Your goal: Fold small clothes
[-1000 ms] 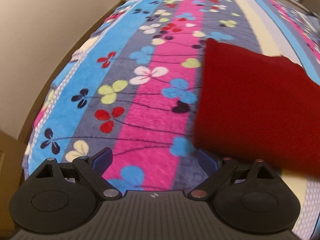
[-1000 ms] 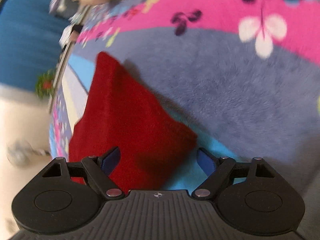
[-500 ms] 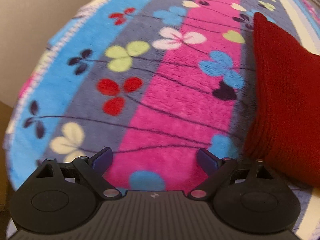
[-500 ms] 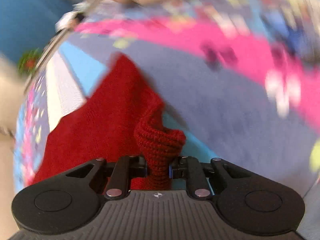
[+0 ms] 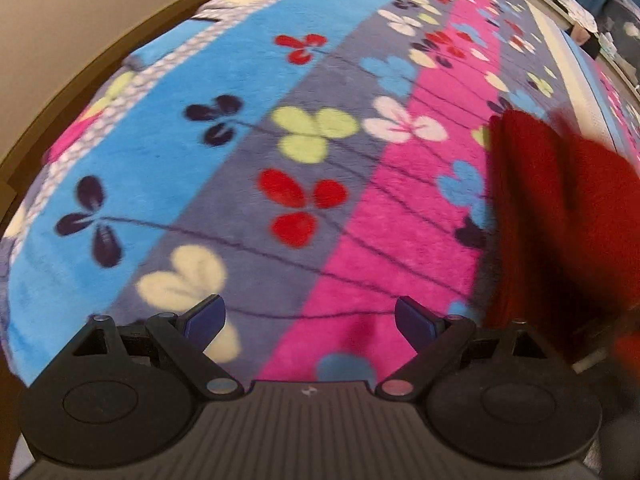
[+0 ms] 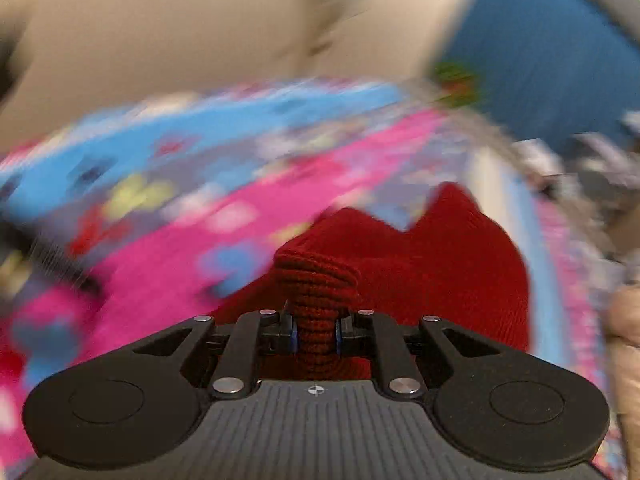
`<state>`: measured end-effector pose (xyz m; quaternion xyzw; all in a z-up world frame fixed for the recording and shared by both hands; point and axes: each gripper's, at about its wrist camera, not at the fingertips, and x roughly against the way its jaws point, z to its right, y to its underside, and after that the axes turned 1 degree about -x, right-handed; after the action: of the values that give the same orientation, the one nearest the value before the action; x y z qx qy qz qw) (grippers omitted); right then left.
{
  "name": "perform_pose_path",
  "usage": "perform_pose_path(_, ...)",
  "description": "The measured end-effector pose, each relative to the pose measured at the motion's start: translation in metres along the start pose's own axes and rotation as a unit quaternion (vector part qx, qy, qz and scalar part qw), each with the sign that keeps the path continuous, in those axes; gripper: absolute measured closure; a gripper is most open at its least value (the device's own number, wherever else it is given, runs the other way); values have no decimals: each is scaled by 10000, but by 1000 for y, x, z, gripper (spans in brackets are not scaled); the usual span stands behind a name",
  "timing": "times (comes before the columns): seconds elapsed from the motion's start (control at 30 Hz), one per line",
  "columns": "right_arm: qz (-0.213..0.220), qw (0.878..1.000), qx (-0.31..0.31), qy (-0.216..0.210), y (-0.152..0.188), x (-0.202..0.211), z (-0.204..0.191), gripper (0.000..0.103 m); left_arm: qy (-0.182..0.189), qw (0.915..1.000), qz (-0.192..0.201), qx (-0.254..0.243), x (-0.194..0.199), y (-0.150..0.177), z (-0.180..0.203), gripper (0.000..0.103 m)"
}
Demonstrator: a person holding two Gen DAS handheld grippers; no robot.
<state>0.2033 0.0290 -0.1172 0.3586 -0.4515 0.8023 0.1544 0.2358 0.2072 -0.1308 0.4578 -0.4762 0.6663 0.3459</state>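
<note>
Red knit garment (image 6: pixel 452 264), ribbed weave, thick and soft, deep solid red. In the right wrist view it spreads from centre out toward 2 o'clock, with a notch-shaped dip along its far edge. One bunched corner is drawn up into a narrow ribbed column right at the right tool (image 6: pixel 316 338), whose fingers are clamped tight on that pinch of knit, blue pads pressing on both sides. The rest of the cloth sags from that point down to the blanket (image 6: pixel 256 200).

In the left wrist view the same red garment (image 5: pixel 560 216) sits at 3 o'clock, blurred, edge ridged with vertical folds, resting on the blanket (image 5: pixel 192 184) beside the pink stripe. Left tool (image 5: pixel 310 316) is spread wide, nothing between its fingers, dark blue pads (image 5: pixel 206 314) angled outward, low over the blanket at 6 o'clock.

Blanket is plush fleece, fuzzy pile, lengthwise stripes of sky blue, grey, hot pink and cream, printed with three-petal clover shapes in red, lime, navy, cream and blue on thin dark stems. Beige wall (image 5: pixel 80 8) at 10 o'clock. Blue curtain-like panel (image 6: pixel 540 52) at 1 o'clock in the right view, heavily blurred.
</note>
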Motion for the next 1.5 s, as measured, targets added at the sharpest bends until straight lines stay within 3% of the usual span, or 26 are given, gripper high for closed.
perform_pose_path(0.07,-24,9996,203,204,6,-4,-18,87,-12,10000,-2,23,1,2,-7,9)
perform_pose_path(0.13,3,9999,-101,102,4,0,-7,87,27,10000,4,66,3,3,-11,9)
perform_pose_path(0.27,414,9989,-225,55,-9,29,3,87,83,9999,30,98,2,2,-10,9)
perform_pose_path(0.43,164,9998,50,-114,6,10,-16,86,17,10000,60,13,3,5,-4,9)
perform_pose_path(0.53,98,9997,106,-196,13,8,-19,73,10,10000,46,-18,6,5,-1,9)
perform_pose_path(0.6,83,9955,-407,-849,6,28,-1,54,59,9999,80,-26,10,3,3,9)
perform_pose_path(0.67,235,9851,-1109,-1292,7,55,26,54,184,9997,123,-81,18,0,13,9)
perform_pose_path(0.73,512,9785,-1688,-1068,14,82,54,54,357,9989,222,-189,29,-2,28,8)
perform_pose_path(0.8,668,9776,-1946,-436,24,97,79,54,607,9971,332,-321,43,-4,47,9)
perform_pose_path(0.9,344,9809,-1862,447,42,86,101,58,907,9933,447,-566,54,-2,78,8)
perform_pose_path(0.93,153,9802,-1918,471,48,76,105,59,856,9925,498,-721,53,1,91,8)
perform_pose_path(1.03,-605,9790,-1929,249,72,40,97,60,178,9910,530,-1218,27,11,119,7)
perform_pose_path(1.07,-646,9797,-1880,270,80,34,89,60,-64,9903,399,-1327,12,15,122,1)
perform_pose_path(1.13,-568,9821,-1759,349,84,37,79,61,6,9930,274,-1149,-1,22,110,0)
perform_pose_path(1.27,-488,9740,-2199,-230,74,76,92,59,419,9946,304,-897,31,28,85,0)
perform_pose_path(1.33,-249,9729,-2278,-318,72,116,96,51,372,9925,502,-1053,59,40,77,1)
perform_pose_path(1.4,-34,9709,-2369,-344,77,157,96,35,290,9912,633,-1123,85,58,64,1)
perform_pose_path(1.5,46,9684,-2465,-384,92,207,88,29,230,9920,661,-1054,116,90,43,1)
